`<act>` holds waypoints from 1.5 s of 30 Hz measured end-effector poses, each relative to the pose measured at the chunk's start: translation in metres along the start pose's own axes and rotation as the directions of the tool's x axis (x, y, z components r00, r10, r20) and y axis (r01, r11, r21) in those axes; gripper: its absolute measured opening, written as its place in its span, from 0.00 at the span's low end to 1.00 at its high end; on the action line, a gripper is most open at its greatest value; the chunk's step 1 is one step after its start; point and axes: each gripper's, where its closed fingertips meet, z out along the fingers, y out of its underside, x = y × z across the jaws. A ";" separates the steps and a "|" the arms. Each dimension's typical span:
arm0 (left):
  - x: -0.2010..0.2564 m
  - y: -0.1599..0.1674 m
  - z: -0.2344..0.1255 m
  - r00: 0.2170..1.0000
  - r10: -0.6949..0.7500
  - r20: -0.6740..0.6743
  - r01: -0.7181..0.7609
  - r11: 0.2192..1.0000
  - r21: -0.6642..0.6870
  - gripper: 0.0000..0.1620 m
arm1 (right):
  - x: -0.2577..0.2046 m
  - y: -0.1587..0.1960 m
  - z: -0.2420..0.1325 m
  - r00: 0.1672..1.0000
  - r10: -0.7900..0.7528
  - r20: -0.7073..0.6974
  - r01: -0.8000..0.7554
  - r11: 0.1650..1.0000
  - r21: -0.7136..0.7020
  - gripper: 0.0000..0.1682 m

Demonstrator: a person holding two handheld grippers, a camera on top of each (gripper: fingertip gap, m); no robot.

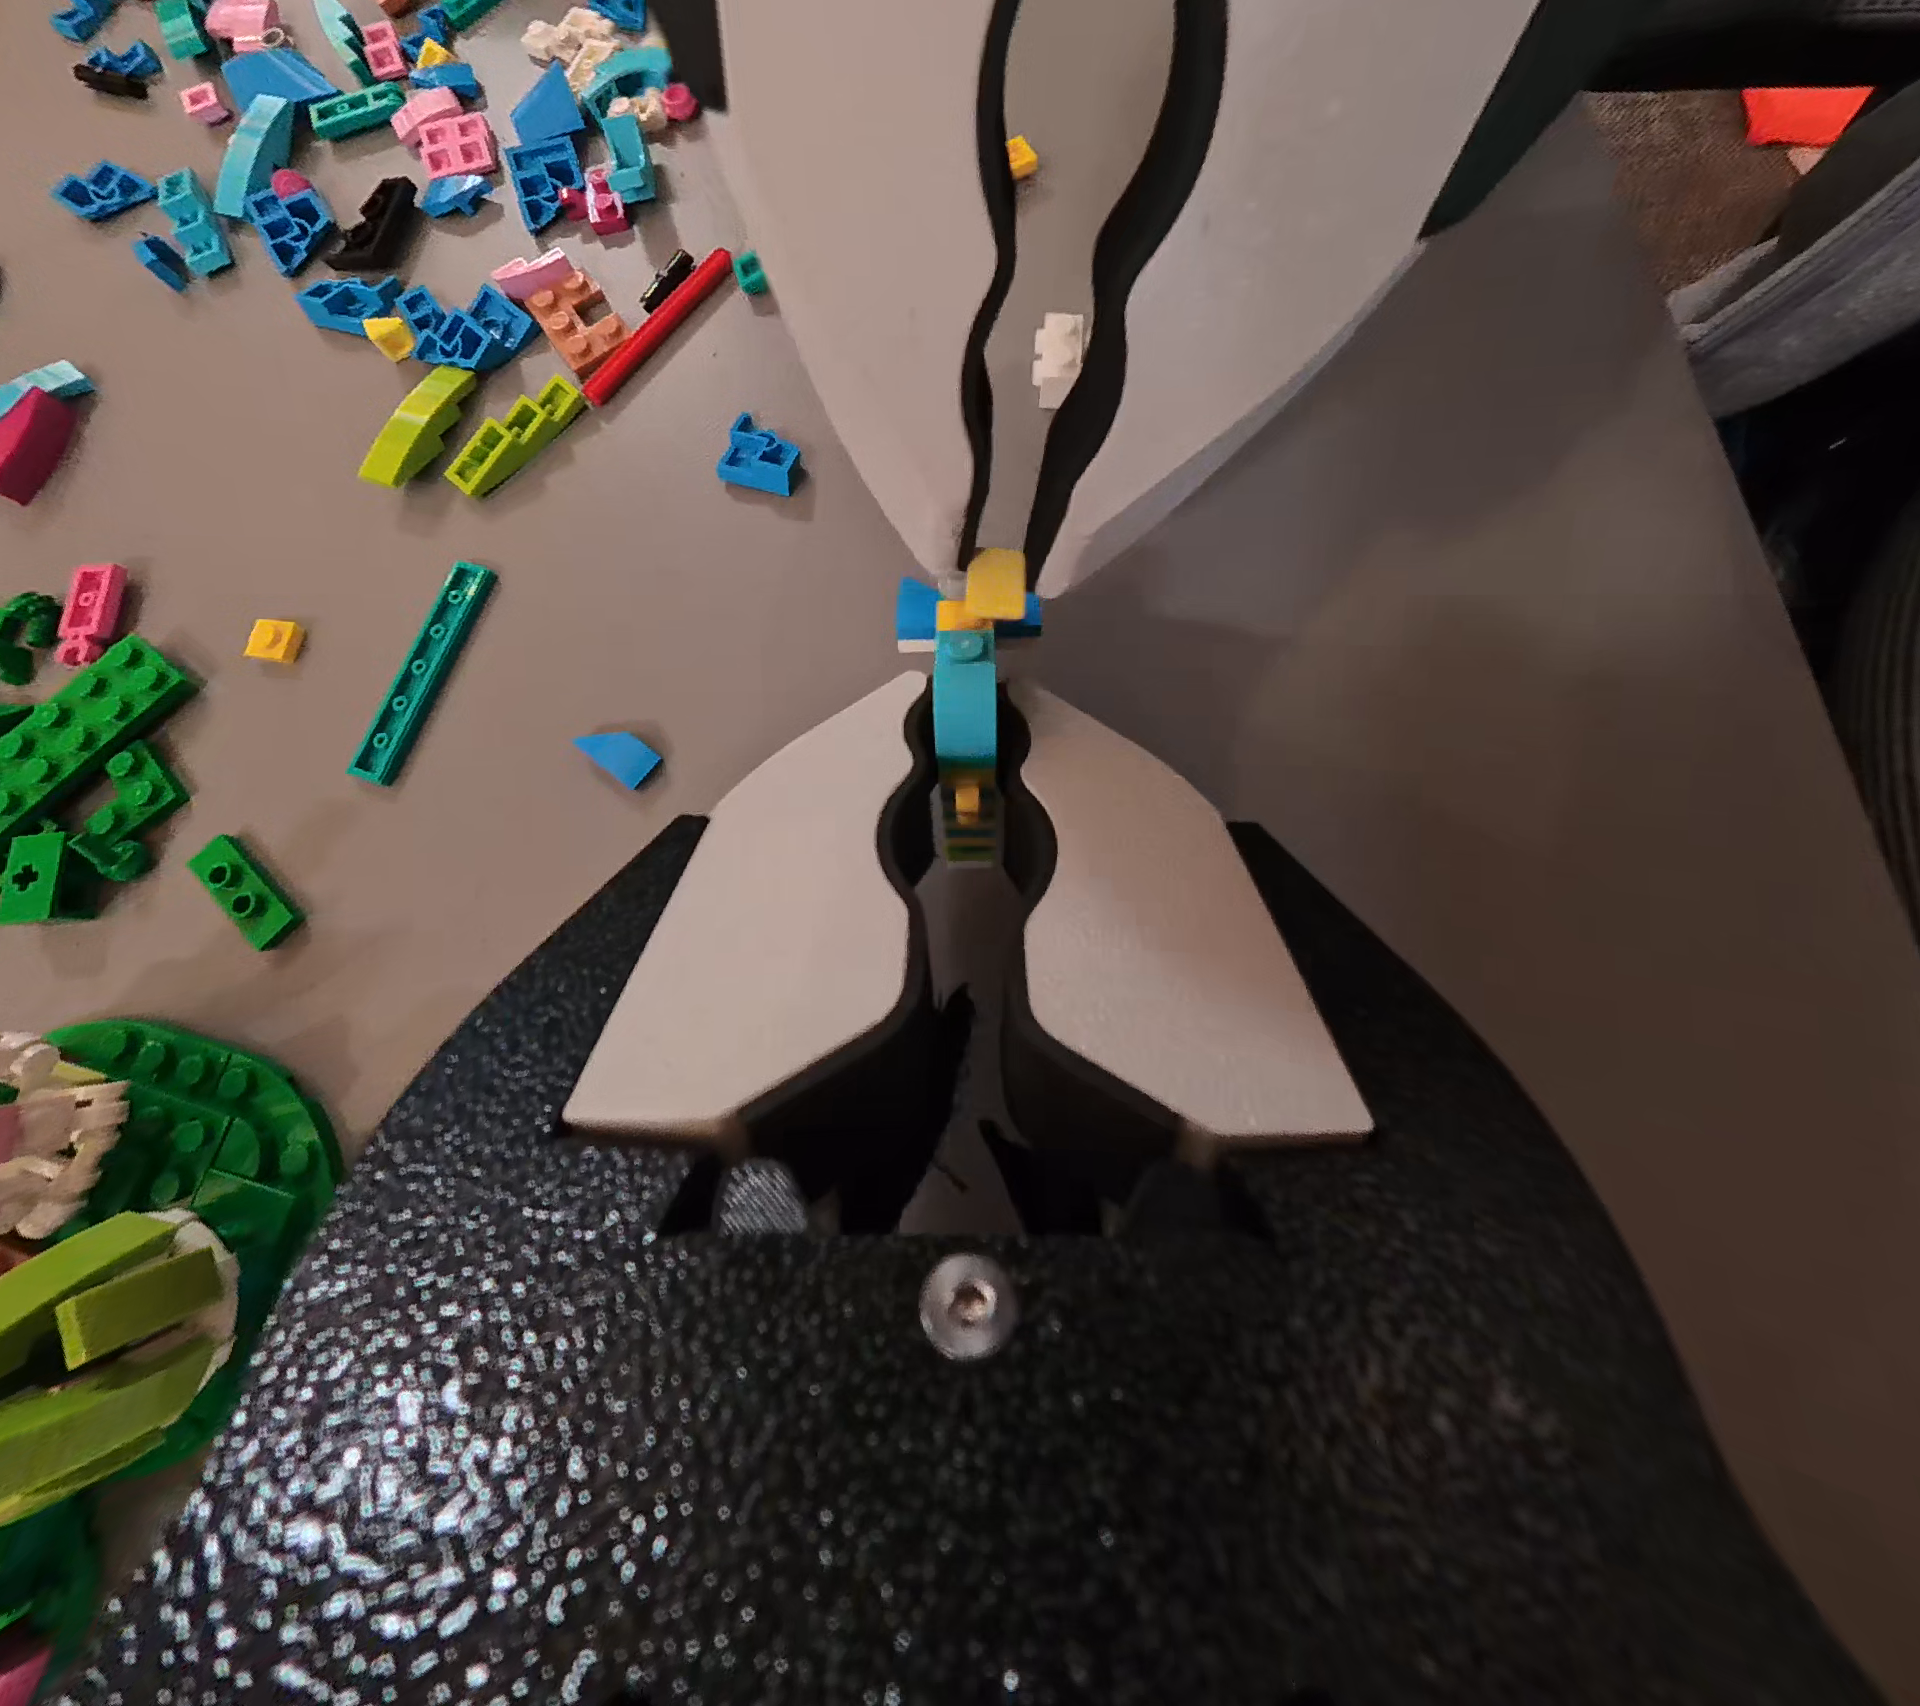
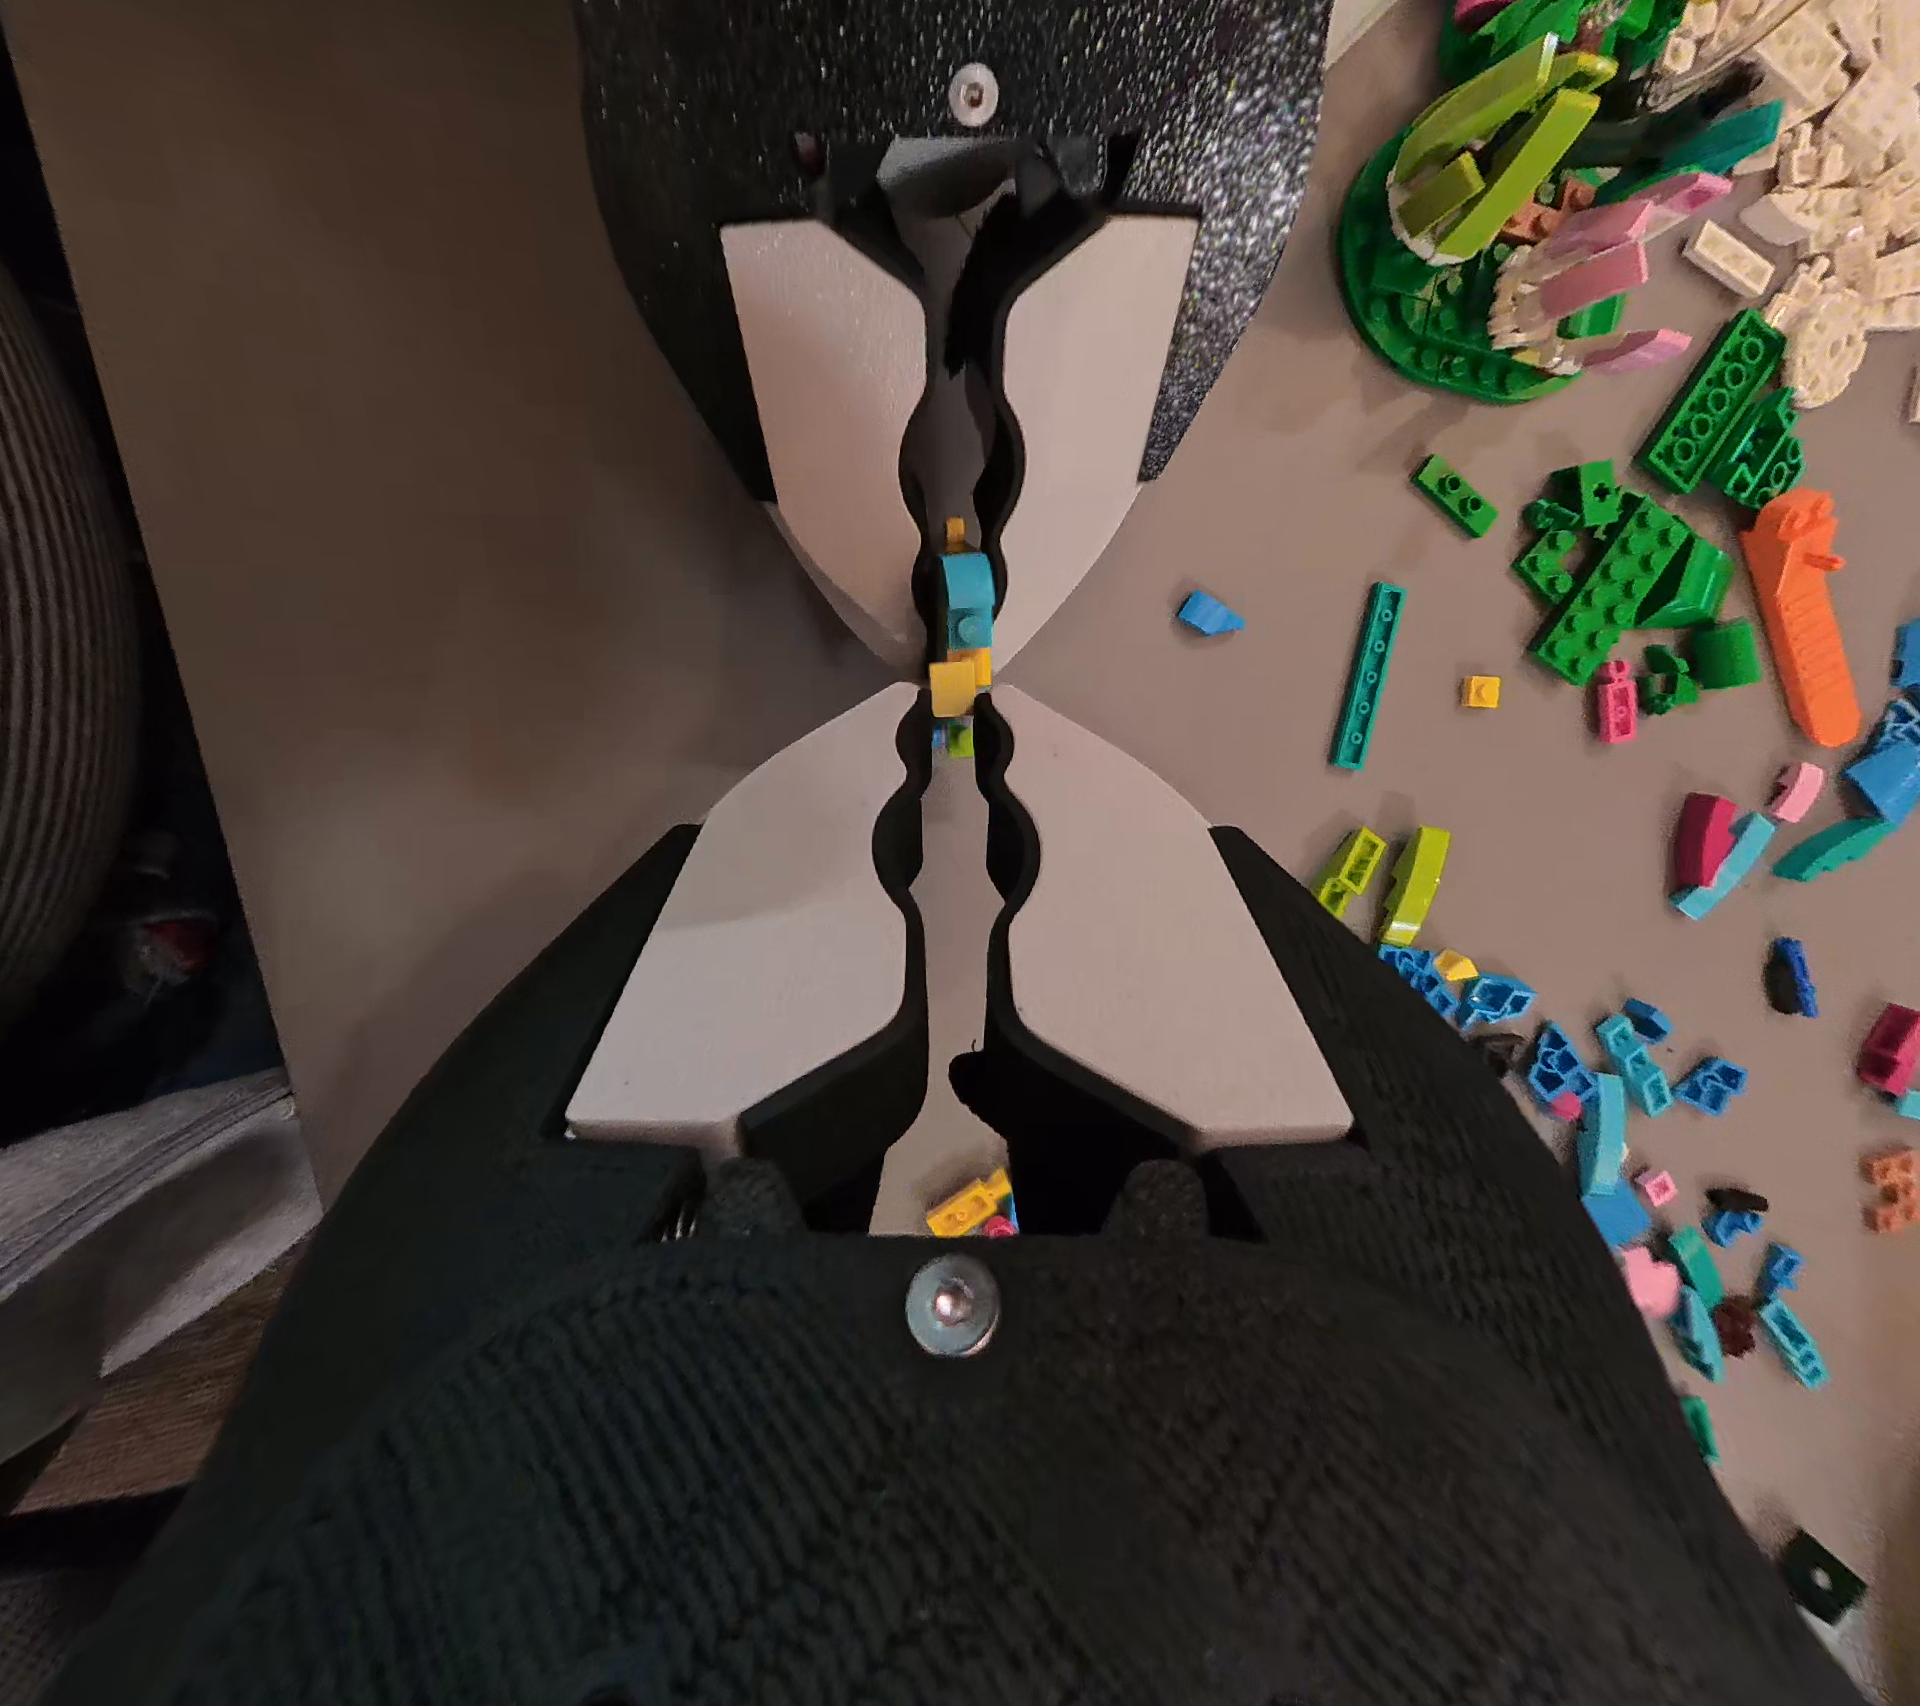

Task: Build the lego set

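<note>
Nearest in the left wrist view, the left claw is pinched on a small brick cluster, a turquoise curved piece with yellow and lime bits at its near end. Tip to tip with it, the right claw grips the cluster's far end, where a yellow piece and blue wedges sit. The right wrist view shows the same meeting mirrored: the right claw closed on the yellow end, the turquoise part caught in the left claw beyond.

This looks like a joining step, held in the air above the worktop. The next move likely calls for a straight, square press, then one claw releasing. Farther off lie loose bricks and the green flower model.
</note>
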 end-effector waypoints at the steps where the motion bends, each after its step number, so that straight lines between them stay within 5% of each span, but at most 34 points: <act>1: 0.000 0.001 0.000 1.000 -0.004 -0.003 0.004 1.000 -0.003 0.05 | 0.000 0.000 0.001 1.000 0.004 0.002 -0.004 1.000 0.003 0.04; 12: -0.002 0.010 0.004 0.999 -0.033 -0.006 0.033 0.999 -0.033 0.06 | 0.006 0.000 0.002 1.000 0.012 -0.023 -0.011 1.000 0.021 0.04; 17: -0.005 0.014 -0.002 0.999 -0.049 0.004 0.049 0.999 -0.014 0.18 | 0.008 0.000 0.002 1.000 0.010 -0.029 -0.009 0.999 0.033 0.04; 23: -0.004 0.007 -0.010 1.000 -0.024 -0.001 0.024 0.997 0.072 0.05 | 0.005 -0.011 -0.002 1.000 -0.018 -0.007 0.019 0.994 0.103 0.04; 45: -0.005 -0.002 -0.014 0.989 0.099 0.110 -0.099 0.995 -0.007 0.05 | 0.002 -0.019 -0.003 0.996 -0.087 -0.024 0.088 0.993 0.076 0.04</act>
